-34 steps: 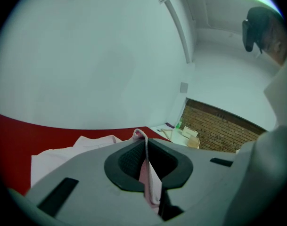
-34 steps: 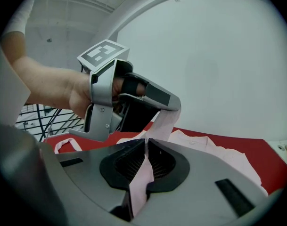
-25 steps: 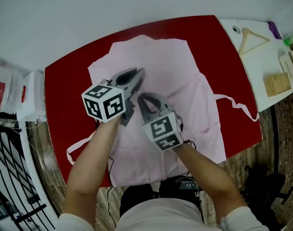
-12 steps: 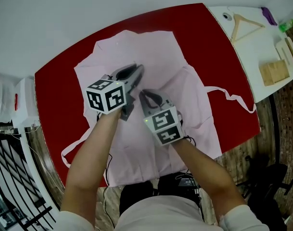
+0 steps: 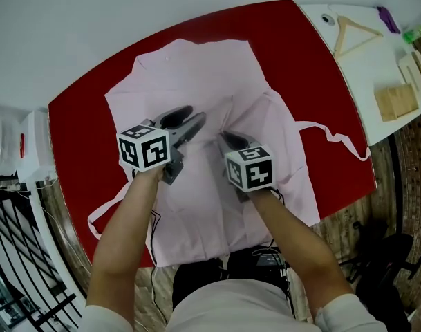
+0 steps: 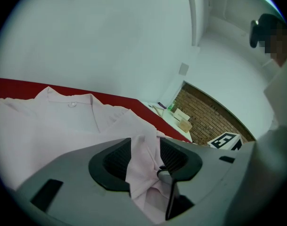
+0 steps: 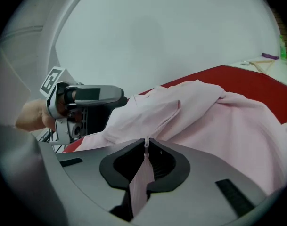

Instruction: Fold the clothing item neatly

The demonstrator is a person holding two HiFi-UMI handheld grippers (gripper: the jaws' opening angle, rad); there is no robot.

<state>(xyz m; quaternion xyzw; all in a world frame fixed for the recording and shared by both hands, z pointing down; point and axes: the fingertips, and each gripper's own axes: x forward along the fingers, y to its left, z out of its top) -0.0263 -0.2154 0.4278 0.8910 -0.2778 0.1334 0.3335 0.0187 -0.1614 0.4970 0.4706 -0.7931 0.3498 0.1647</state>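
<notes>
A pale pink garment (image 5: pixel 217 68) lies spread over the red table (image 5: pixel 79 109), collar end far from me. My left gripper (image 5: pixel 195 116) hovers over its middle. Its jaws are opening, and a fold of pink cloth (image 6: pixel 143 168) hangs loose between the parted pads. To its right, my right gripper (image 5: pixel 224 136) is shut on a thin pinch of the same cloth (image 7: pixel 142 178), which it lifts into a ridge. In the right gripper view the left gripper (image 7: pixel 86 95) shows at the left, over the garment (image 7: pixel 218 121).
Two thin ties trail off the garment, one (image 5: pixel 334 144) over the table's right edge and one (image 5: pixel 106 209) at the near left. A white side table (image 5: pixel 366 68) at the right holds a wooden hanger (image 5: pixel 355 40) and wooden blocks (image 5: pixel 397 106). A black railing (image 5: pixel 16 254) stands at the near left.
The left gripper's jaws have parted and let go of the cloth they pinched. The right gripper has moved rightward, so the two now stand farther apart.
</notes>
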